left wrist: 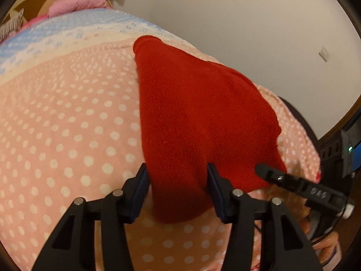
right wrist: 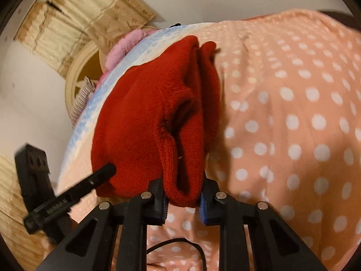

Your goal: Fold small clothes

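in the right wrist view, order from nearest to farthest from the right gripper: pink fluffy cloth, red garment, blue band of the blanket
1. red garment, its near hem pinched in the right gripper
2. blue band of the blanket, left, beyond the garment
3. pink fluffy cloth, upper left, past the blue band

This is a home, most likely a bedroom. A soft blanket [left wrist: 67, 124], peach with white dots and fading to cream and pale blue bands at its far end, covers the whole work surface as on a bed. Beyond the blanket's blue end lies a fluffy pink cover [left wrist: 76, 4]. Behind that hangs a cream curtain [right wrist: 74, 22] with patterned brown borders, and beside the curtain stands a round cream fan [right wrist: 83, 76]. A plain white wall [left wrist: 248, 22] with a small plate [left wrist: 325, 53] rises past the blanket's edge.
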